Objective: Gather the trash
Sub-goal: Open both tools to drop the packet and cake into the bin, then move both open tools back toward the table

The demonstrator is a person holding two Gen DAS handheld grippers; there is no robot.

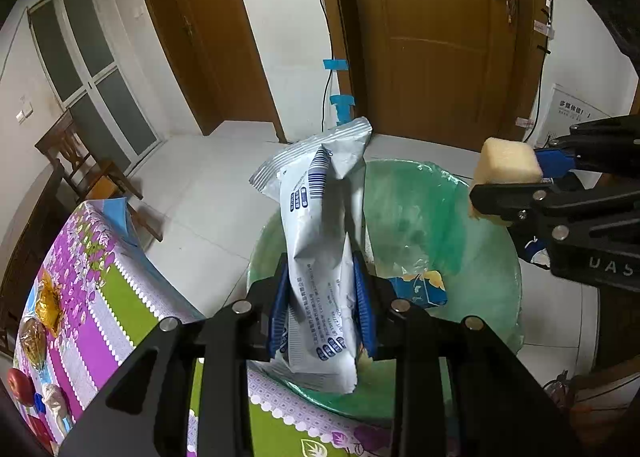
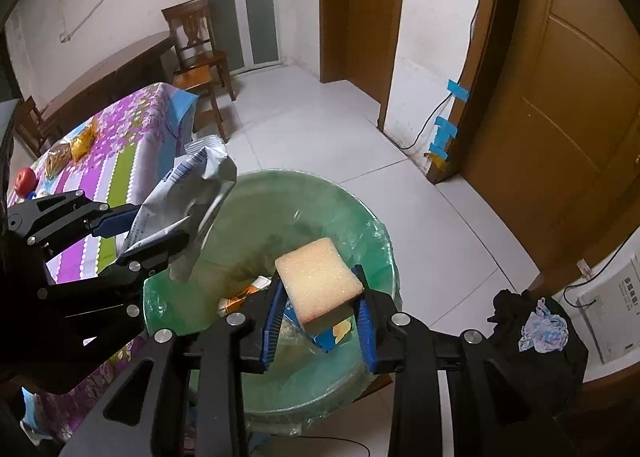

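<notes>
My left gripper (image 1: 322, 289) is shut on a crumpled white and silver wrapper (image 1: 320, 225) and holds it over the near rim of a trash bin lined with a green bag (image 1: 472, 217). The wrapper (image 2: 188, 201) and left gripper (image 2: 132, 233) also show in the right wrist view. My right gripper (image 2: 320, 313) is shut on a yellow sponge (image 2: 318, 279) above the bin's opening (image 2: 360, 225). The sponge (image 1: 508, 163) and right gripper (image 1: 516, 181) appear at the right of the left wrist view. A blue and orange carton (image 1: 420, 289) lies inside the bin.
A table with a purple, green and white floral cloth (image 1: 100, 285) stands left of the bin, with snack packets (image 1: 48, 305) and a red apple (image 1: 20, 385) on it. A wooden chair (image 2: 196, 53) stands beyond. A black bag with crumpled paper (image 2: 540, 329) sits right. Brown doors behind.
</notes>
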